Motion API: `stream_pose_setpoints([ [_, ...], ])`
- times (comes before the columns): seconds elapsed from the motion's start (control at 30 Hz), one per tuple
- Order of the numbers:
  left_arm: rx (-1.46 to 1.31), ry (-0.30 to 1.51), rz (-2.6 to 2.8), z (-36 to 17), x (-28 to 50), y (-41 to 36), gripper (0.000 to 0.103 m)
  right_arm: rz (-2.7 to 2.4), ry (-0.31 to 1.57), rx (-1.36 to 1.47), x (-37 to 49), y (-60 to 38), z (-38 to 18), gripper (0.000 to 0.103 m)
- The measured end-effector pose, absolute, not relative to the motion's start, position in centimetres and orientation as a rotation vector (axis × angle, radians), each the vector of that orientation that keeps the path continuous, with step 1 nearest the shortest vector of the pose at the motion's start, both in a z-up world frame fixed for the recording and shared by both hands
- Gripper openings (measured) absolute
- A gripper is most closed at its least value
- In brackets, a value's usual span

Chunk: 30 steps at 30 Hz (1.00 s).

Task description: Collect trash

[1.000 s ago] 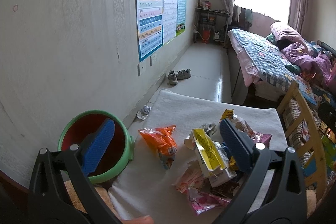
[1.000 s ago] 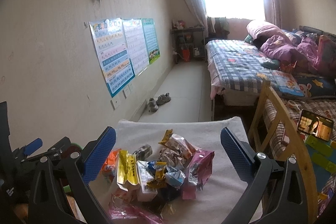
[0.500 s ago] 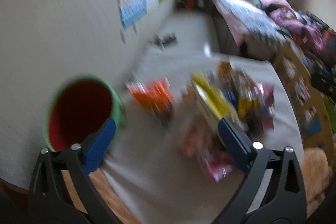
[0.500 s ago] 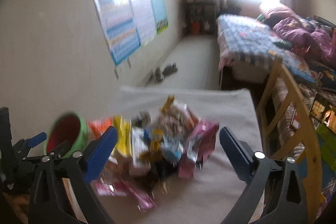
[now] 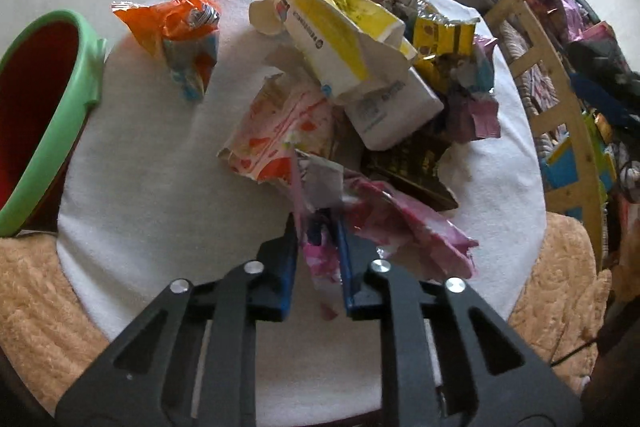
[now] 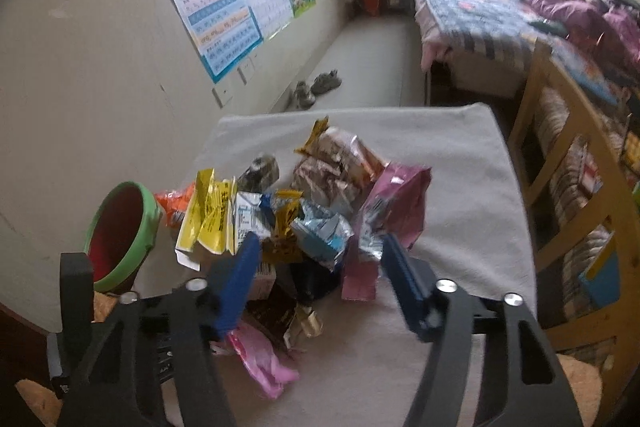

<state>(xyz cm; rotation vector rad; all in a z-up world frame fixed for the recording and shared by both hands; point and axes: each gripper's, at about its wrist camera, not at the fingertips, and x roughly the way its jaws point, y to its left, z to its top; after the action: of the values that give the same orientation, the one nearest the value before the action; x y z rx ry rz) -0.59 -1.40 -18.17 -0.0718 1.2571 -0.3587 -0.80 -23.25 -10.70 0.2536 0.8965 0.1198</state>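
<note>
A heap of wrappers lies on a white cloth: a pink wrapper, a yellow-and-white carton, an orange bag. My left gripper is shut on the near end of the pink wrapper, low over the cloth. A green bin with a red inside stands at the left edge. In the right wrist view my right gripper is open above the heap, its jaws on either side of a silver-blue wrapper and a purple bag. The bin also shows in the right wrist view.
A wooden chair frame stands right of the cloth. A bed lies beyond it. The wall with posters runs along the left, with shoes on the floor. A beige fuzzy cushion lies under the cloth.
My left gripper dropped to the heap's near side and closed on the pink wrapper. My right gripper tilted down toward the heap and narrowed, still open.
</note>
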Motion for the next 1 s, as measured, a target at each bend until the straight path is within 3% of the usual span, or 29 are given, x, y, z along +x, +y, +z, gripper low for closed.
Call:
stream_pose_setpoints([
  [0.2, -0.066, 1.181, -0.365, -15.4, -0.8, -0.3, 0.01, 0.177, 0.94, 0.258, 2.1, -21.6, -12.2, 0.053],
  [0.3, -0.061, 1.144, -0.352, -14.1, -0.7, 0.3, 0.01, 0.184, 0.972, 0.22, 3.7, -20.6, -13.2, 0.041],
  [0.53, -0.089, 1.083, -0.318, -11.9, -0.6, 1.8, 0.01, 0.207, 1.025, 0.188, 5.7, -19.9, -15.3, 0.004],
  [0.73, -0.15, 0.996, -0.238, -9.9, -0.2, 5.1, 0.01, 0.251, 0.914, 0.187, 3.4, -19.1, -11.1, 0.004],
  [1.0, -0.218, 0.841, 0.095, -7.2, 0.8, 15.2, 0.01, 0.436, 0.802, 0.139, 2.7, -12.2, -5.1, 0.004],
])
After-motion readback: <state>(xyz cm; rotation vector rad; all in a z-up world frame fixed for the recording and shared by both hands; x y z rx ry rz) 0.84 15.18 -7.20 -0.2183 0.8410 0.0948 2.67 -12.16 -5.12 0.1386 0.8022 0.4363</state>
